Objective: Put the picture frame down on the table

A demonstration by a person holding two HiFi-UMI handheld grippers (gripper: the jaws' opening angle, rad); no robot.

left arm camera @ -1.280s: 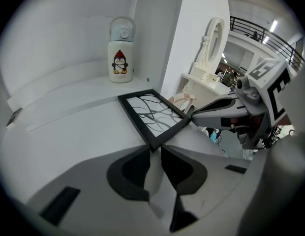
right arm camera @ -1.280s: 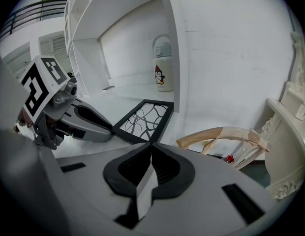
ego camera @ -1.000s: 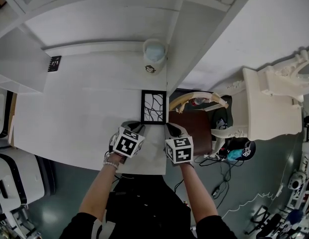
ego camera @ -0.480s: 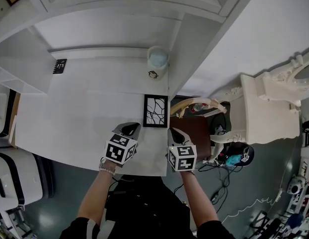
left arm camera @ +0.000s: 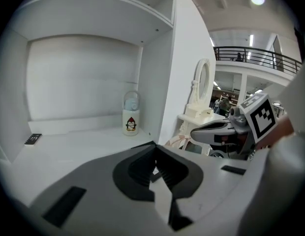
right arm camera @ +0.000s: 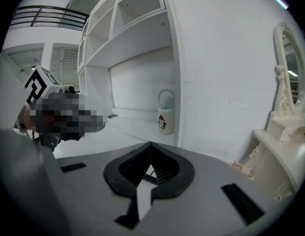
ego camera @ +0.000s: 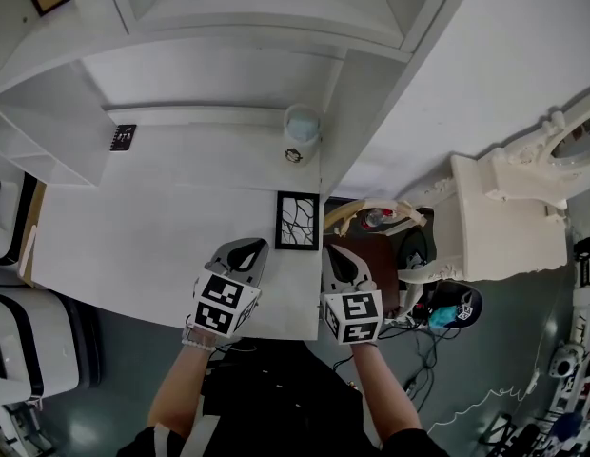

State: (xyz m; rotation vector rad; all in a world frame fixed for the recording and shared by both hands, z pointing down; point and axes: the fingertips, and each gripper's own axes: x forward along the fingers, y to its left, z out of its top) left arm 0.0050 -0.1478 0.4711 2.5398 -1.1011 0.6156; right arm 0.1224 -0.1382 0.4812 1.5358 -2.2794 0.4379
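The picture frame (ego camera: pixel 297 222), black with a branching line pattern, lies flat on the white table (ego camera: pixel 133 227) close to its right edge. My left gripper (ego camera: pixel 249 248) hovers just in front of and left of the frame, shut and empty. My right gripper (ego camera: pixel 337 252) hovers past the table's right edge, level with the frame's near corner, also shut with nothing in it. In the left gripper view the jaws (left arm camera: pixel 155 146) meet in a point, with the right gripper (left arm camera: pixel 216 132) beside them. The right gripper view shows its jaws (right arm camera: pixel 150 144) closed too.
A white bottle with a penguin (ego camera: pixel 300 133) stands at the back of the table against the shelf unit's side wall. A small black card (ego camera: pixel 123 137) lies at the back left. A brown-seated chair (ego camera: pixel 371 241) and a white dresser (ego camera: pixel 504 217) stand to the right.
Both grippers have drawn back from the frame's near corners and risen. The frame stays flat on the table where it was.
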